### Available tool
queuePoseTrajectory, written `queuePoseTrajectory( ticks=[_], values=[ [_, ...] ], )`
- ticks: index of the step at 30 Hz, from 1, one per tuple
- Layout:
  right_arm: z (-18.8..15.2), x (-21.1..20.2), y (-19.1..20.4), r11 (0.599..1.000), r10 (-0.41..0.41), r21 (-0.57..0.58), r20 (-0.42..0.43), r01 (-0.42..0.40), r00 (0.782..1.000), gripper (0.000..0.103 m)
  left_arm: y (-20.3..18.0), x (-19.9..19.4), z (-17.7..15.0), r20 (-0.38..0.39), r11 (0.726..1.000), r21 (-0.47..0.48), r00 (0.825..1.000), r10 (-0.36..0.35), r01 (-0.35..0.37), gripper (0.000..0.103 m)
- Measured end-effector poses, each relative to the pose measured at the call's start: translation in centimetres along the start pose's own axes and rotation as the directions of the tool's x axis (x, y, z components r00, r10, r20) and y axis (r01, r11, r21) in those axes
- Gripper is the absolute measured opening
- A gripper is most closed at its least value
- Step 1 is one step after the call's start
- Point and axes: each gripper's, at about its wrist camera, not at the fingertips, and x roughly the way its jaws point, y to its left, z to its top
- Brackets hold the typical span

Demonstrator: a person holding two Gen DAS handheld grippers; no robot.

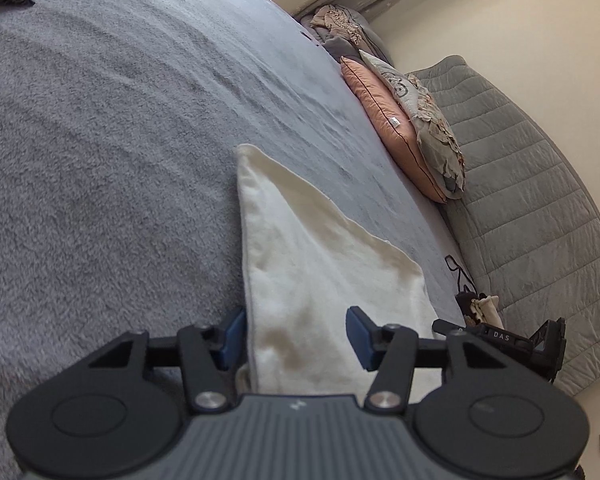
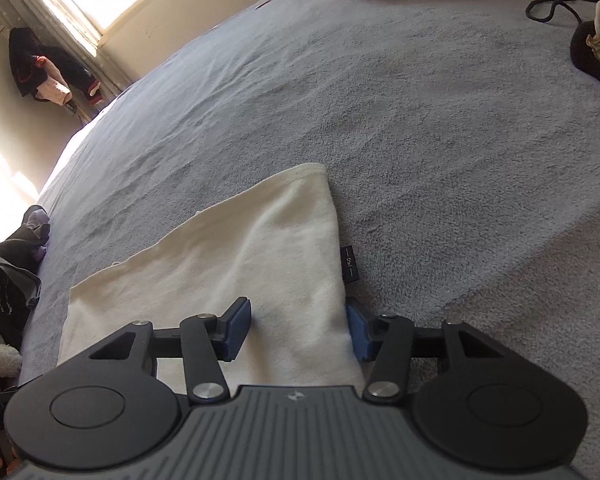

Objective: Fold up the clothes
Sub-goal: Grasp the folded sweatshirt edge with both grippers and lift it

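Left wrist: both tools (image 1: 296, 336) (image 2: 298, 330) half-open (unclenched) straddling cream garment (image 1: 300, 248) edges.

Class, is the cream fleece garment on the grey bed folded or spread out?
Folded: the cream fleece garment lies narrow, with a doubled, rounded edge.

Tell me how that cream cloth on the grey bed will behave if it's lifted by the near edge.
The cream cloth will likely drape and sag: it lies flat in soft folded layers. The layers may slide apart, since one edge shows a loose overlap. It looks light for its size, barely denting the bed cover. Both the left tool and right tool straddle an edge of it.
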Motion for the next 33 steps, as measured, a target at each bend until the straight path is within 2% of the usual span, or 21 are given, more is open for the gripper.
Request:
queuePoseTrajectory(
  ticks=[4,11,20,33],
  values=[
    [0.3,-0.1,-1.4,0.995,0.049,0.086,-0.01,-0.048,0.999,0.046,0.4,0.4,-0.1,-0.002,0.999,-0.043,1.0,-0.031,0.031,0.05],
    [0.3,0.1,-3.9,0.955,0.168,0.251,-0.018,-0.158,0.986,0.046,0.9,1.1,-0.2,0.004,0.992,-0.107,0.998,-0.069,0.069,0.05],
    [0.0,0.8,-3.8,0.922,0.248,0.311,-0.02,-0.23,0.969,0.046,1.4,2.2,0.0,0.022,0.977,-0.171,0.992,-0.123,0.125,0.048],
    [-0.1,1.4,-2.0,0.919,0.257,0.311,-0.012,-0.241,0.966,0.046,0.4,3.9,0.3,0.03,0.973,-0.184,0.991,-0.133,0.136,0.047]
  ],
)
